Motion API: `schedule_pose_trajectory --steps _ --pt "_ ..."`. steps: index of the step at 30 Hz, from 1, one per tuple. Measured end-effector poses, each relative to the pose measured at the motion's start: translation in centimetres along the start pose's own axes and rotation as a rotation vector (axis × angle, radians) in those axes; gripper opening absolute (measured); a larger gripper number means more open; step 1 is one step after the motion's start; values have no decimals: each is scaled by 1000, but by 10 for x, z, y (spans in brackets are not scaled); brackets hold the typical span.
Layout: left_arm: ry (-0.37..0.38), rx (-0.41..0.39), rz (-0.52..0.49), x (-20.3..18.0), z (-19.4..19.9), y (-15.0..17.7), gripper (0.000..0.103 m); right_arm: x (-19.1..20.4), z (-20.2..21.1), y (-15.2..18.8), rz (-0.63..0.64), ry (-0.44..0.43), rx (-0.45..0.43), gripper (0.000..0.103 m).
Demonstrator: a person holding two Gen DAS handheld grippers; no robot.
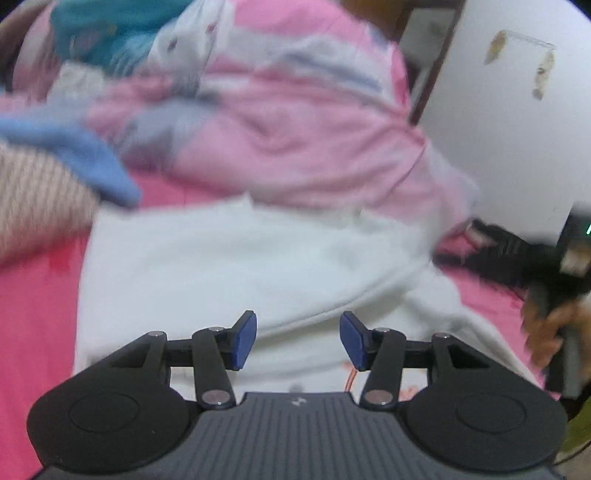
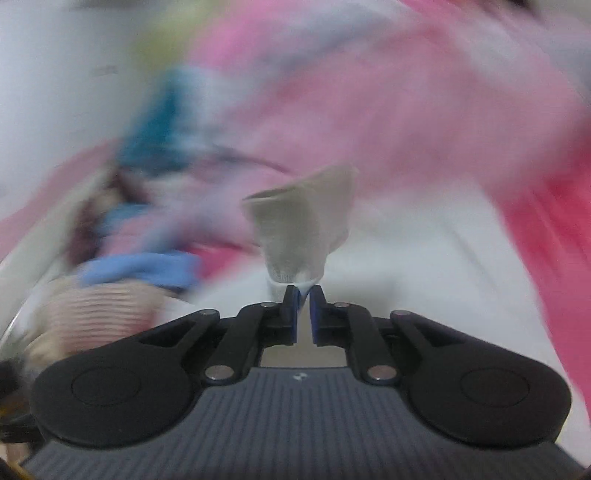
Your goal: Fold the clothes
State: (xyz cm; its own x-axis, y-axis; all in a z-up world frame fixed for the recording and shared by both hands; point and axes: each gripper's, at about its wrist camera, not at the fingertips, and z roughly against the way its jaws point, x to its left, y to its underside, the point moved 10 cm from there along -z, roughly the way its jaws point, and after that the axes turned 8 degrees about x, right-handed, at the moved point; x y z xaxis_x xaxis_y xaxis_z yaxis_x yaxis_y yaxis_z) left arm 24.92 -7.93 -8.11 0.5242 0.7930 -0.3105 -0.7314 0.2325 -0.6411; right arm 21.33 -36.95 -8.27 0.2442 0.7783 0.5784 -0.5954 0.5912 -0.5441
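A white garment (image 1: 240, 266) lies spread on a pink bed cover (image 1: 33, 314). My left gripper (image 1: 298, 328) is open and empty just above the garment's near part. My right gripper (image 2: 303, 295) is shut on a fold of the white garment (image 2: 303, 225), which stands up in a raised peak in front of the fingers. The right wrist view is heavily blurred. The hand holding the right gripper (image 1: 554, 321) shows at the right edge of the left wrist view.
A heap of clothes lies behind the white garment: a pink and white piece (image 1: 295, 122), a blue piece (image 1: 92, 155), a teal piece (image 1: 103, 33) and a striped beige piece (image 1: 33, 192). A white wall (image 1: 517, 122) and a dark object (image 1: 506, 254) are at the right.
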Motion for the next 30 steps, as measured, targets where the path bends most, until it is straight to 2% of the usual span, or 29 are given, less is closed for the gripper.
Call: schedule_pose_trajectory --steps 2,3,5,7,9,10,13,17,19,20,21,23,27,30 --pt "-15 16 22 12 -8 7 51 -59 -8 20 -191 17 39 7" --pt "-33 13 29 22 -7 5 51 -71 -5 24 -256 -20 34 6" --pt "-68 0 44 39 -1 2 51 -80 3 22 -309 -72 10 9" --pt "-102 -22 64 55 5 -1 51 -82 7 16 -326 -93 -1 14" --pt "-139 -43 92 71 13 -2 51 -80 7 8 -326 -98 -2 26" --pt "-156 -54 107 80 17 -3 51 -77 2 6 -333 -102 7 29" --pt "-179 -80 170 107 27 -5 51 -72 -4 -2 -361 -100 19 46" --pt "-186 -96 214 134 39 4 51 -65 -16 -7 -358 -66 46 48" --pt "-176 -100 220 143 39 8 51 -59 -24 -5 -319 -26 72 48" --pt "-167 -106 224 148 39 10 51 -55 -28 -5 -295 -5 82 38" --pt "-156 -113 230 151 38 12 51 -52 -31 -5 -262 17 87 18" --pt "-116 -125 249 157 36 16 51 -45 -33 -5 -200 50 94 7" --pt "-43 -113 268 157 32 15 51 -31 -13 -18 -112 66 40 5" --pt "-41 -106 236 148 29 16 51 -34 -3 -21 -98 86 17 5"
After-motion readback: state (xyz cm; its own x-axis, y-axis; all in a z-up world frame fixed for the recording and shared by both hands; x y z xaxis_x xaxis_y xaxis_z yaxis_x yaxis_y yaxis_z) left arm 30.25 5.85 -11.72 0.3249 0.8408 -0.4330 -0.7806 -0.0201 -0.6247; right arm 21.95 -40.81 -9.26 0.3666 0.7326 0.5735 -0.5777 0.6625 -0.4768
